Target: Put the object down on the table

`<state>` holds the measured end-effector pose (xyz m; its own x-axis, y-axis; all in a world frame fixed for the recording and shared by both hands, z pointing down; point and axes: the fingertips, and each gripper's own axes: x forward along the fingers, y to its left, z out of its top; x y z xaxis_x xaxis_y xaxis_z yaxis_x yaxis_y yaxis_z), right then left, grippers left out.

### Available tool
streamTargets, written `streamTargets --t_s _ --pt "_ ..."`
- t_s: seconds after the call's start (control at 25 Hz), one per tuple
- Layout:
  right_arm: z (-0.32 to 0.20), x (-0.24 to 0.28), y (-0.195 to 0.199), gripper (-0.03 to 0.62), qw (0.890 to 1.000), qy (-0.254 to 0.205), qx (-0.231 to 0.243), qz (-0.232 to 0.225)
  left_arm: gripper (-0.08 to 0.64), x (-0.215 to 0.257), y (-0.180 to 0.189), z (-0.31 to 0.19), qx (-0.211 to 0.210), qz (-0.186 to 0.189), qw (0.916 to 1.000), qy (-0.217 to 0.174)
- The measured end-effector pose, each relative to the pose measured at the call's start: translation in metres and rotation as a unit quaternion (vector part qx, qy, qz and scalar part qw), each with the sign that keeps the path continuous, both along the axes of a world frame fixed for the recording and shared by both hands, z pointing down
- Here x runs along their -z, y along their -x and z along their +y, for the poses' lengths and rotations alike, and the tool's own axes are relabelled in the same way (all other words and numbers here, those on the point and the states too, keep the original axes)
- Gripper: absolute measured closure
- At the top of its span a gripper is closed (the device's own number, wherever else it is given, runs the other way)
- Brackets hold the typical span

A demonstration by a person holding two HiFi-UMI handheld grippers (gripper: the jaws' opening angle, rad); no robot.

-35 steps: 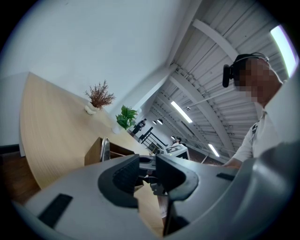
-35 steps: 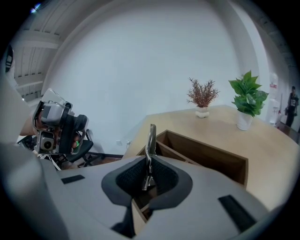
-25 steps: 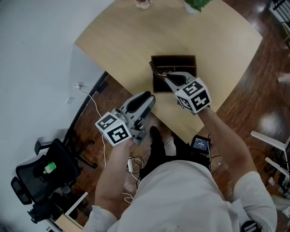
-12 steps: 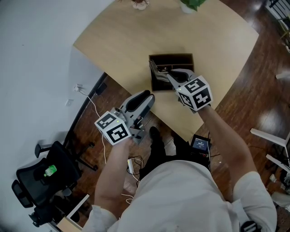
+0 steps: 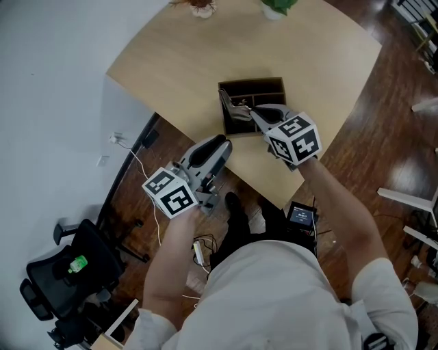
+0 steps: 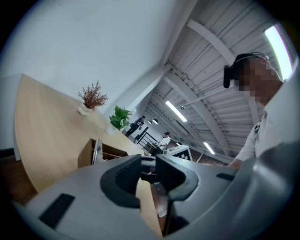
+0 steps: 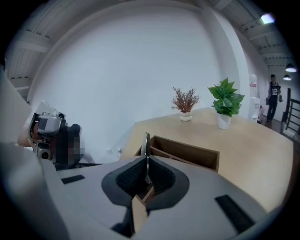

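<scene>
Metal utensil (image 5: pixel 229 106), thin and hard to identify, is pinched between the right gripper's (image 5: pixel 252 115) closed jaws over the box (image 5: pixel 272 85) on the table (image 5: pixel 171 61). Left gripper (image 5: pixel 220 145) hangs off the near edge, jaws apart and empty. A plant (image 5: pixel 274 7) is cut off at the far edge.

Potted plant (image 7: pixel 227 99) (green), office chair (image 5: pixel 61 284)

No legible text or labels

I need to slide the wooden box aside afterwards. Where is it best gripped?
Likely the far wall of the wooden box, from above, jaws astride it: it is open-topped with thin upright walls, and the right gripper holds a metal utensil over the near left part.
</scene>
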<state>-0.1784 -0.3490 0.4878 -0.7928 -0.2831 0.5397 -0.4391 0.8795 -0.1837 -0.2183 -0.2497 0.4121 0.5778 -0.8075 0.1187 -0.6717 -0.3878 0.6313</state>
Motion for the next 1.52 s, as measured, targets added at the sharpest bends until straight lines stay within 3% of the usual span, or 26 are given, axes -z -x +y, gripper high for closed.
streamTargets --t_s 0.48,0.56,1.04,1.52 --pt "0.017 0.026 -0.013 0.589 1.0 -0.012 -0.009 -0.004 0.477 0.013 -0.011 0.009 -0.025 -0.014 0.9995 -0.016" --pt "0.019 0.03 -0.016 0.589 1.0 -0.012 -0.012 -0.003 0.558 0.015 -0.012 0.012 -0.028 -0.012 0.9993 -0.021" --pt "0.038 0.057 -0.032 0.589 0.999 -0.023 -0.032 -0.01 0.56 0.027 -0.019 0.027 -0.057 -0.05 0.9964 -0.038" --pt "0.071 0.101 -0.06 0.589 0.996 -0.05 -0.061 -0.03 0.56 0.053 -0.031 0.058 -0.081 -0.04 0.9943 -0.057"
